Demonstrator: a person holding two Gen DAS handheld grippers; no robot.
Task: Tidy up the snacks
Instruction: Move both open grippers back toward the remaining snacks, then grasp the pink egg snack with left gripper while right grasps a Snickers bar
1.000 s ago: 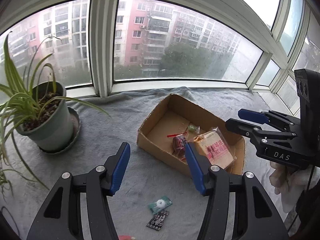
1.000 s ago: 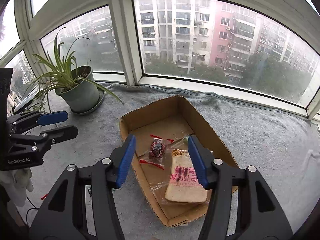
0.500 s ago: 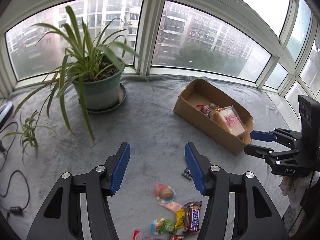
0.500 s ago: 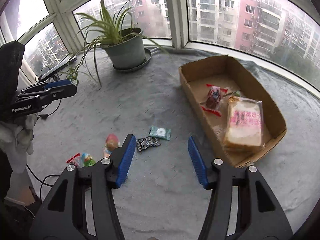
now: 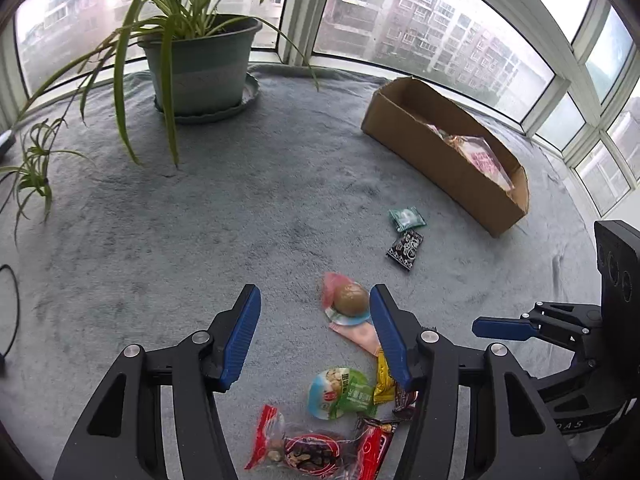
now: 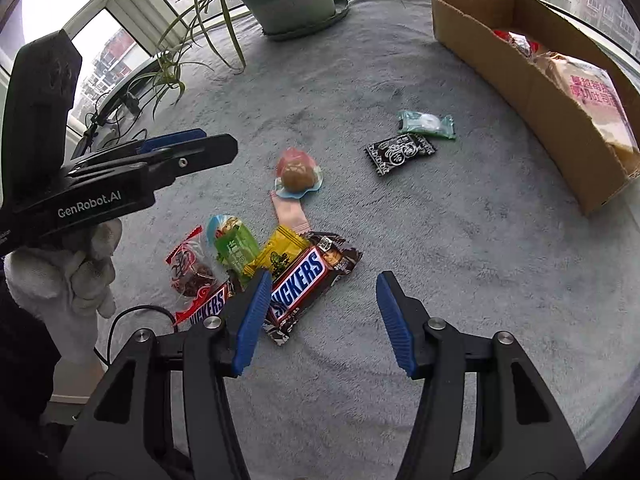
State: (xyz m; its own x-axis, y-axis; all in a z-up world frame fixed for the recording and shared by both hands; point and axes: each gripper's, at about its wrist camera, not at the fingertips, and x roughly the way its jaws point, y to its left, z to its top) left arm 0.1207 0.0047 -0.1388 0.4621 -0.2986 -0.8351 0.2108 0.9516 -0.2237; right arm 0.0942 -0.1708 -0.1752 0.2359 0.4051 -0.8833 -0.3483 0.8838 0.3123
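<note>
Loose wrapped snacks incl. brown Snickers bar (image 6: 308, 280) clustered on grey fleece cloth (image 6: 460, 240), well apart from brown cardboard box (image 5: 448, 160) holding bagged toast; left gripper (image 5: 314, 330) and right gripper (image 6: 320, 316) above cluster, jaws parted, empty.

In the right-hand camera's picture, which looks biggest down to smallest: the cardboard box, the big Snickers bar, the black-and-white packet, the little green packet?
1. cardboard box
2. Snickers bar, though it lies nearest the camera, which flatters it
3. black-and-white packet
4. green packet; close to the black-and-white one in size, so those two are nearly a tie.
</note>
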